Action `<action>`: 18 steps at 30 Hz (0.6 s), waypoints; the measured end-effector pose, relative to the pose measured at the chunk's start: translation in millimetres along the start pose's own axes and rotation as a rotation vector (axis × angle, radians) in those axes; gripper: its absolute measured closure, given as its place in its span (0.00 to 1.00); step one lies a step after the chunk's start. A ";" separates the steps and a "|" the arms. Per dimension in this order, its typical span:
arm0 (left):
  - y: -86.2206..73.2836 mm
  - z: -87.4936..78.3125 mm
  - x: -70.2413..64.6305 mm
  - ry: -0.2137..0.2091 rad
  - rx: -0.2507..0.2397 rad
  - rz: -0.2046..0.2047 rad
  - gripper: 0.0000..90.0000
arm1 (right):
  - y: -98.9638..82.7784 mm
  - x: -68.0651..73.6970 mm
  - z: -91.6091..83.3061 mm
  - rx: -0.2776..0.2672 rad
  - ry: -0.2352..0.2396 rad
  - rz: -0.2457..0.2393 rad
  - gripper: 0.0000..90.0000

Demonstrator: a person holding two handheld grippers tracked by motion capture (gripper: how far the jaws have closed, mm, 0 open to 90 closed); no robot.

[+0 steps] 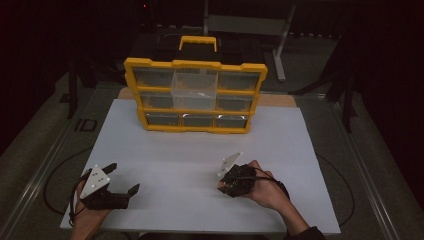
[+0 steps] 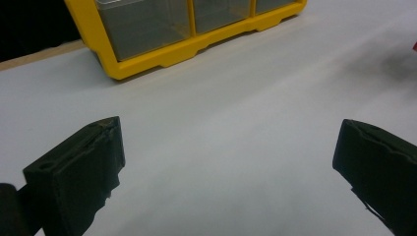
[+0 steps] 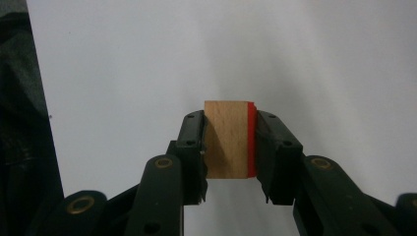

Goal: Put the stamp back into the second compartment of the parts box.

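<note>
Wooden block (image 3: 227, 139): pale tan wood, faint grain; one face bright red, a thin stripe along its edge.
Right gripper (image 3: 229, 147): black jaws, brass-coloured rivets.
Left gripper (image 1: 120, 180): black, with a light grey three-cornered plate on top.
Organiser cabinet (image 1: 195, 95): yellow frame and handle, black body behind; drawers clear, greyish, unpatterned.
Board (image 1: 190, 165): plain white, no pattern.
Table edge (image 1: 280, 100): light brown strip behind the board.

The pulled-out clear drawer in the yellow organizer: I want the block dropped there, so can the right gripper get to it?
Probably yes. The right gripper, shut on the wooden block, has bare white table ahead, and the clear drawer juts out, open on top.
</note>
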State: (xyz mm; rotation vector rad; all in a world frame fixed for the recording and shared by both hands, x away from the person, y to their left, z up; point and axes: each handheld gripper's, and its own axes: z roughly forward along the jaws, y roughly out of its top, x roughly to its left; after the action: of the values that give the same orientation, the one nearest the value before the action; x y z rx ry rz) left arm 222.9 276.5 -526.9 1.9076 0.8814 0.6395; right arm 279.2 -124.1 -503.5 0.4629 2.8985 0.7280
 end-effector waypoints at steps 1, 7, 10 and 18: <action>0.0 0.1 -0.1 0.000 0.000 0.000 0.00 | 0.0 -1.8 -1.4 -0.003 0.002 -0.002 0.73; -0.1 0.2 -0.1 -0.001 0.000 -0.001 0.00 | 1.9 -7.4 -10.9 -0.018 -0.002 0.031 0.73; -0.2 0.4 -0.2 -0.003 0.000 -0.001 0.00 | 3.5 -10.1 -16.3 -0.029 -0.013 0.043 0.73; -0.4 0.6 -0.2 -0.004 0.000 -0.002 0.00 | 10.7 -17.0 -28.9 -0.037 -0.022 0.041 0.73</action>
State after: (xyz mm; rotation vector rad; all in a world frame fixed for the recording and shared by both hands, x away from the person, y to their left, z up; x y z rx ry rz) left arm 223.1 276.2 -527.6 1.9074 0.8804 0.6345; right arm 292.7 -133.4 -472.3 0.5245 2.8583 0.7763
